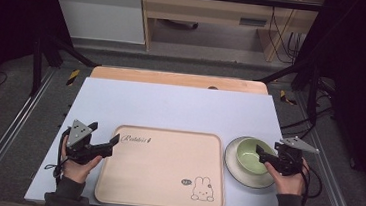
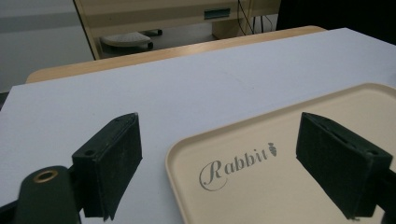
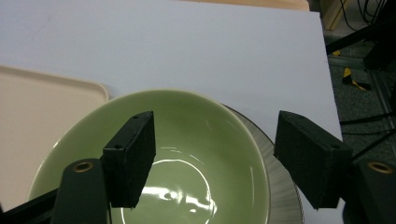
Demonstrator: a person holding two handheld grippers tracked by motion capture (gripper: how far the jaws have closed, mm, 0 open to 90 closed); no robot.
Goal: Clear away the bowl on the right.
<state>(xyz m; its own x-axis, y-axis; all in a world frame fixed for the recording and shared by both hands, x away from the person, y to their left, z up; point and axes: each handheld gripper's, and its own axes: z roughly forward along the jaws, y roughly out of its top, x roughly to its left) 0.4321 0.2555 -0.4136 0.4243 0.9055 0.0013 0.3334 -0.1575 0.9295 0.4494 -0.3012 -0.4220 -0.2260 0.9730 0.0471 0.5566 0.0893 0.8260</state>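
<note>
Right gripper (image 1: 265, 157) hangs over the green bowl (image 1: 251, 154) at about 4 o'clock on the tabletop (image 1: 181, 105), its jaws spread and straddling the bowl's right-hand rim. In the right gripper view, one jaw stands inside the bowl (image 3: 187, 140) over the glossy inner wall, and the other stands outside the rim, above the ribbed edge of the white plate (image 3: 280, 196); whether either pad touches the rim I cannot tell. Nothing is pinched.

The bowl sits on the white plate (image 1: 231, 165), and the plate lies on the pale blue tabletop just to the 3 o'clock side of the beige tray (image 1: 164, 181), very close to the tray's right edge.

Left gripper (image 1: 112, 143) is at about 8 o'clock, held low at the tray's left edge, near its far-left corner. Its jaws are spread wide and grip nothing. In the left gripper view one jaw stands over the bare tabletop (image 2: 187, 93) and the other over the tray (image 2: 280, 186), with the tray's rounded corner and the printed word "Rabbit" (image 2: 238, 167) between them. A rabbit drawing (image 1: 202, 189) marks the tray's near-right corner at about 5 o'clock.
</note>
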